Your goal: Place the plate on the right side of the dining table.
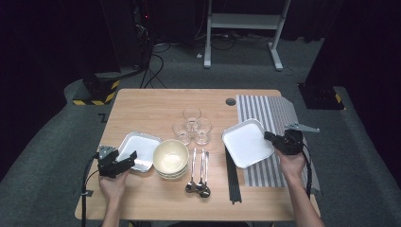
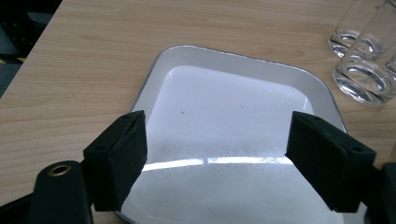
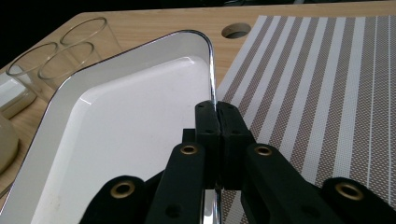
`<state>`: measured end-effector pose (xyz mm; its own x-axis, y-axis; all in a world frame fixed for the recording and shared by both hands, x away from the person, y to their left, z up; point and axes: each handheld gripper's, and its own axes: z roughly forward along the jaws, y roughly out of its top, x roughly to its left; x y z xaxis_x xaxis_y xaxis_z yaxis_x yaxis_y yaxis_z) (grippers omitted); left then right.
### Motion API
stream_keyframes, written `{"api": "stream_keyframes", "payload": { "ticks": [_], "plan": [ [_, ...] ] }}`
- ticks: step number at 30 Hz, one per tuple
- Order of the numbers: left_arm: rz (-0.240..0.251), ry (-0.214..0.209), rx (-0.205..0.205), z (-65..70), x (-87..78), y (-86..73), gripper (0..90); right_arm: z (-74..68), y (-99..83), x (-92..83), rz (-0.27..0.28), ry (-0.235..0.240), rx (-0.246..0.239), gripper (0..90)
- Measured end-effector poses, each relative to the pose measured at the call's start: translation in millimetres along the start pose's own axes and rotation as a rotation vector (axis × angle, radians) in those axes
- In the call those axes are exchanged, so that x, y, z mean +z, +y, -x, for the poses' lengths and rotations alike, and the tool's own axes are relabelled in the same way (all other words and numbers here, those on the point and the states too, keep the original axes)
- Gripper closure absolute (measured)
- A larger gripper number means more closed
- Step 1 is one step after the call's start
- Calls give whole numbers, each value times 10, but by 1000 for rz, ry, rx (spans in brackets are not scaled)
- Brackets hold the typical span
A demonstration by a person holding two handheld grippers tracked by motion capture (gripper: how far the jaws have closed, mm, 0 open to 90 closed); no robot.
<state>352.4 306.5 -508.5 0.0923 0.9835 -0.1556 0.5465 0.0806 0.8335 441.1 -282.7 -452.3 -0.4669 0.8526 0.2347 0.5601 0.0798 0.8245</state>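
Two white square plates are on the wooden table. The left plate (image 1: 140,149) (image 2: 233,107) lies flat beside a stack of cream bowls (image 1: 170,158). My left gripper (image 1: 128,159) (image 2: 217,154) stands open at its near left edge, one jaw on each side over the plate, and the pads do not press on it. The right plate (image 1: 246,142) (image 3: 121,126) overlaps the left edge of the striped placemat (image 1: 274,118) (image 3: 317,93). My right gripper (image 1: 268,136) (image 3: 218,122) is shut on that plate's right rim.
Three clear glasses (image 1: 191,125) (image 2: 364,60) (image 3: 60,56) stand clustered at the table's middle. Three spoons (image 1: 198,172) lie in front of them, with black chopsticks (image 1: 231,177) to their right. A round cable hole (image 1: 230,101) (image 3: 237,31) sits near the far edge.
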Motion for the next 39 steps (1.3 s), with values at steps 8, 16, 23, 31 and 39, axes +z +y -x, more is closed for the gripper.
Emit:
{"api": "stream_keyframes", "payload": {
  "ticks": [8, 16, 23, 31, 39],
  "plan": [
    [-1, 2, 8, -15, -14, -43, 197, 46, -58, 5, -5, -12, 14, 884],
    [-11, -3, -6, -32, -3, -101, 193, 107, -121, -15, -5, -26, 34, 884],
    [-7, 5, -15, -68, -28, -148, 182, 149, -176, -33, -6, -37, 45, 883],
    [9, 13, -3, -66, -117, -195, 178, 195, -244, -70, -6, -50, 57, 883],
    [16, 8, -1, -78, -198, -256, 177, 253, -312, -101, -2, -66, 80, 884]
  ]
}}
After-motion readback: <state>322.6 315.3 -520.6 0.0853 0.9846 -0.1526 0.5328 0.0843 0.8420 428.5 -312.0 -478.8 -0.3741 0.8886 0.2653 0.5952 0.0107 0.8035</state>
